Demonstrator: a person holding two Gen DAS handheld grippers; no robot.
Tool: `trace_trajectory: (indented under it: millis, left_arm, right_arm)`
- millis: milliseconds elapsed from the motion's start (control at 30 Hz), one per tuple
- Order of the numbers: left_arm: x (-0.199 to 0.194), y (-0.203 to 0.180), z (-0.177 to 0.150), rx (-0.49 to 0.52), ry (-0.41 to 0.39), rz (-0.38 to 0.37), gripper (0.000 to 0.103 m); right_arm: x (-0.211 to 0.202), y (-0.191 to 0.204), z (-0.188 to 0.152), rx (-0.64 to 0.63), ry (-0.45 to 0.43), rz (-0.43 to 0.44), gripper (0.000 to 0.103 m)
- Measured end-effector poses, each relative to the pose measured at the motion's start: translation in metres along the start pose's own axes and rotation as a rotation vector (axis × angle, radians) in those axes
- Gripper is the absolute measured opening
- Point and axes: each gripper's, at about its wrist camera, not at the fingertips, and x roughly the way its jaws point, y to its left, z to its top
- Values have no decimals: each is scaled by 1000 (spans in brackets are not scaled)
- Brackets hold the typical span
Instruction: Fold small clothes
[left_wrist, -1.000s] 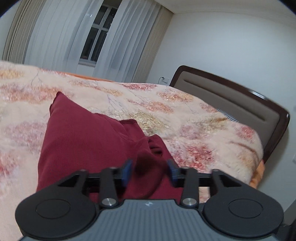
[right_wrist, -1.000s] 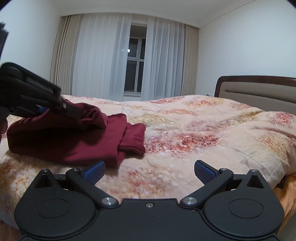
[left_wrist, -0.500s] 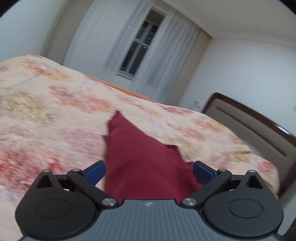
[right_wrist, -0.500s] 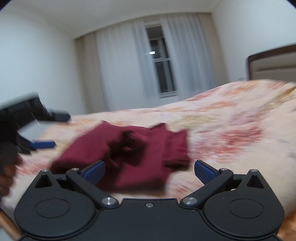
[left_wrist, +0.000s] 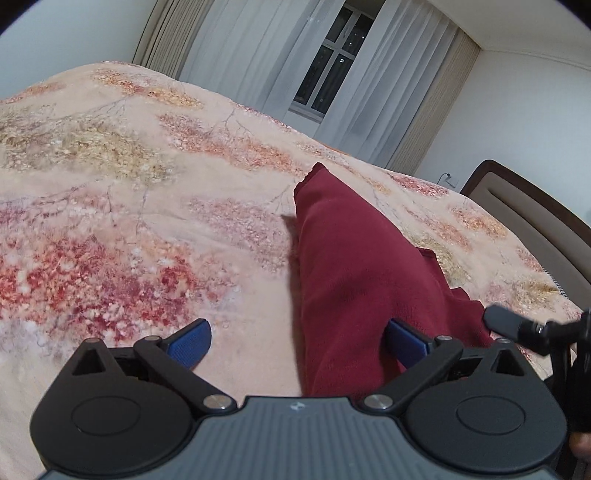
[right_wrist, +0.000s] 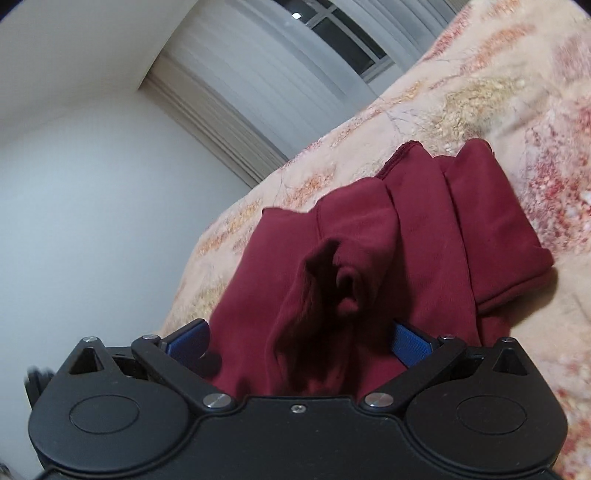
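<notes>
Hovering my left gripper (left_wrist: 297, 341) spread wide, holding nothing, over the floral bedspread (left_wrist: 129, 206), I see the maroon garment's (left_wrist: 354, 266) near edge between its pads. My right gripper (right_wrist: 299, 343) gapes too, straddling a raised fold. The knit looks soft, light and floppy; I'd pinch that doubled fold.

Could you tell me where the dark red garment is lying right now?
The dark red garment lies on the floral bedspread, right of centre in the left wrist view, running toward the window.

Black gripper (left_wrist: 298, 345), blue pads (left_wrist: 190, 341), silver screws.
</notes>
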Motion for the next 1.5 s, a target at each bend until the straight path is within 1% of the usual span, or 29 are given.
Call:
trace_trajectory:
  millis: [133, 267, 367, 467, 567, 633, 667, 733, 767, 800, 833, 900, 1033, 1233, 1300, 1367, 1400, 1433, 1467, 1500]
  left_arm:
    - [-2, 0, 0, -1, -1, -4, 102]
    - [-2, 0, 0, -2, -2, -5, 102]
    - [-2, 0, 0, 1, -2, -3, 102]
    - [-3, -1, 0, 3, -4, 0, 102]
    - [-3, -3, 0, 8, -1, 4, 102]
    - [-3, -3, 0, 9, 0, 4, 102]
    - [-3, -3, 0, 8, 0, 4, 102]
    - [-3, -3, 0, 7, 0, 5, 102]
    - [-3, -3, 0, 7, -1, 7, 102]
    - [-4, -4, -1, 7, -1, 7, 102]
    - [-4, -4, 0, 8, 0, 7, 102]
    - [-5, -5, -1, 8, -2, 8, 103]
    - [-10, -9, 2, -5, -18, -7, 103]
    - [-16, -23, 7, 23, -43, -44, 103]
    - [-14, -27, 5, 33, -34, -50, 103]
    - [-9, -30, 0, 42, -13, -45, 103]
    - [-7, -30, -2, 44, -1, -39, 103]
    - [-4, -31, -4, 45, 12, -32, 103]
    - [-2, -30, -6, 45, 25, -26, 103]
    - [-1, -31, -8, 47, 32, -24, 103]
  right_arm:
    - [0, -2, 5, 55, -4, 70, 103]
    - [-7, 1, 5, 48, 5, 111, 103]
    - [-3, -2, 5, 48, 14, 108, 102]
    - [1, -4, 10, 51, -16, 110, 97]
    - [10, -13, 19, 93, -55, 76, 84]
    - [16, -21, 22, 142, -66, 47, 68]
    - [19, -25, 23, 171, -72, 40, 65]
    - [23, -32, 24, 218, -81, 32, 50]
    - [26, -35, 24, 237, -85, 24, 45]
    - [27, -37, 24, 251, -88, 6, 34]
    - [29, -37, 24, 248, -88, -13, 29]
    - [30, -33, 23, 202, -91, -32, 23]
    - [26, -13, 23, 9, -130, -89, 19]
    - [1, 26, 22, -320, -274, -201, 18]
    - [-8, 40, 15, -459, -325, -257, 18]
    - [-14, 50, 3, -615, -365, -331, 19]
    - [-13, 52, -4, -687, -365, -375, 19]
    - [-9, 50, -10, -729, -346, -409, 19]
    - [-4, 45, -12, -734, -312, -429, 20]
    - [1, 37, -12, -711, -276, -437, 20]
